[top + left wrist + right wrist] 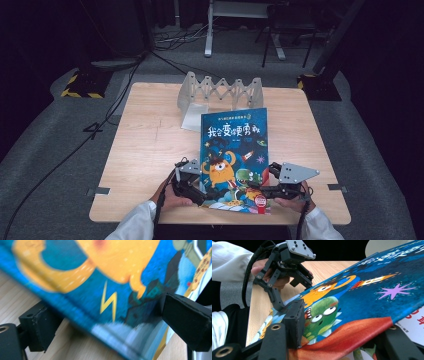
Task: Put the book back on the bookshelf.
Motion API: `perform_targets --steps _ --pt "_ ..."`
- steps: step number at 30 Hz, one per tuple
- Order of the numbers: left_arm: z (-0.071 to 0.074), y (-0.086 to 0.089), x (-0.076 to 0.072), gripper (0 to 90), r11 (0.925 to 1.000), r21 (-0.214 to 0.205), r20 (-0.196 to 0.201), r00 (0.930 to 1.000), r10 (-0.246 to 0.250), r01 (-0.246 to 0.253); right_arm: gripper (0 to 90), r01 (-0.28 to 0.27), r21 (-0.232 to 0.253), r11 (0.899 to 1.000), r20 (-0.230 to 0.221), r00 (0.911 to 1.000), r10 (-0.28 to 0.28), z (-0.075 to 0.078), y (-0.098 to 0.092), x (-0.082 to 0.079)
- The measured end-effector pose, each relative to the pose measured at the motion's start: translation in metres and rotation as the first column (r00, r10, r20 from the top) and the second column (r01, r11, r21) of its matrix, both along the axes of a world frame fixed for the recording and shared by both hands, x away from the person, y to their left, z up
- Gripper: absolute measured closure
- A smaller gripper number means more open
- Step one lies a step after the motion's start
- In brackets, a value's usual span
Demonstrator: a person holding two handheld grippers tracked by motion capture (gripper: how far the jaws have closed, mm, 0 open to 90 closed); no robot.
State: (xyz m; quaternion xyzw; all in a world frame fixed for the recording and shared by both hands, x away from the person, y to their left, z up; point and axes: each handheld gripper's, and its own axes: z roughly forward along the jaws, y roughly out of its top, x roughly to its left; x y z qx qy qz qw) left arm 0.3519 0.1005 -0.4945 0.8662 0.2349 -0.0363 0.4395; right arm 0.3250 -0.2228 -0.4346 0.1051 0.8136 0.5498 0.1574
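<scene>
High view: the picture book (233, 150) lies on the table (145, 150) near the person's edge, left gripper (192, 182) and right gripper (272, 187) at its lower corners. Left gripper view: jaws stand wide and astride the blurred cover edge, pads not pressing, so the cover could drop. Right gripper view: jaws clamp the lifted cover; the far pad is half hidden, and it may tear.

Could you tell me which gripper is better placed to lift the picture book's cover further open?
The right gripper, probably: its jaws already straddle the raised cover edge of the picture book. The left gripper stands wide open at the book's other edge, pads clear.
</scene>
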Motion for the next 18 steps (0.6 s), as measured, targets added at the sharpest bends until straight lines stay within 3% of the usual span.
perform_targets --steps 5,6,7,9,12,14,15,18 --pt "-0.003 -0.001 0.003 2.7 0.9989 -0.046 -0.023 0.9997 -0.009 0.008 48.4 -0.005 -0.005 1.0 0.025 0.9997 0.006 0.001 0.001 -0.002" --pt "-0.003 0.001 0.006 5.5 0.9956 -0.09 -0.043 0.9986 -0.031 0.028 48.5 -0.007 -0.007 1.0 0.027 0.9996 0.008 0.001 0.001 -0.002" --pt "-0.003 0.001 0.006 10.4 0.9941 -0.105 -0.044 0.9985 -0.033 0.029 48.6 -0.009 -0.006 1.0 0.026 0.9996 0.01 0.001 0.001 -0.002" --pt "-0.002 0.002 0.006 11.2 0.9933 -0.114 -0.039 0.9989 -0.024 0.02 49.1 -0.015 -0.005 1.0 0.025 0.9996 0.015 0.001 0.0 -0.002" --pt "0.003 0.008 0.005 19.6 0.9912 -0.132 0.0 0.9999 0.012 -0.011 50.7 -0.016 -0.018 1.0 0.03 0.9994 0.016 0.001 0.001 -0.002" --pt "0.009 0.014 0.002 28.4 0.9892 -0.143 0.055 0.9977 0.04 -0.031 51.6 -0.005 -0.025 1.0 0.024 0.9997 0.006 0.001 -0.001 0.0" --pt "0.009 0.014 0.002 34.4 0.9892 -0.143 0.055 0.9977 0.04 -0.031 51.6 -0.005 -0.025 1.0 0.024 0.9997 0.006 0.001 -0.001 0.0" --pt "0.019 0.019 -0.003 42.4 0.9879 -0.149 0.136 0.9884 0.066 -0.046 55.6 -0.003 -0.022 1.0 -0.01 0.9999 0.003 -0.002 -0.006 0.006"
